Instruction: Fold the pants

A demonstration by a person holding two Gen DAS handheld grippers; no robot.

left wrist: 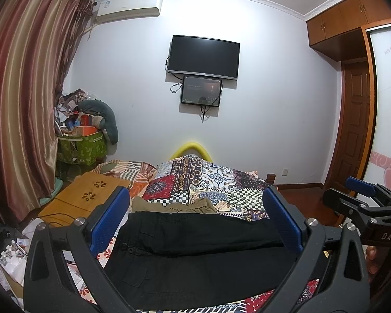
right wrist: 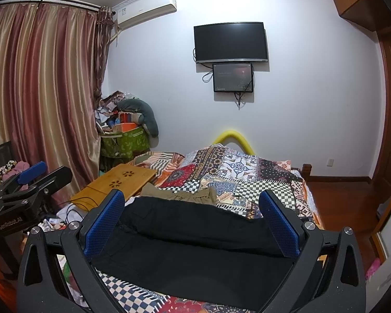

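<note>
The black pants (left wrist: 195, 255) lie spread across the patchwork quilt (left wrist: 221, 180) on the bed, in front of both tools, with a khaki garment (left wrist: 174, 206) just behind them. The left tool (left wrist: 195, 221) and the right tool (right wrist: 193, 224) both hover over the cloth with blue ribbed pads spread wide and nothing between them. The fabric looks soft, matte and limp, with flap pockets and a button, so it should be light but floppy, best pinched at a hem or waistband edge where layers bunch thicker.
</note>
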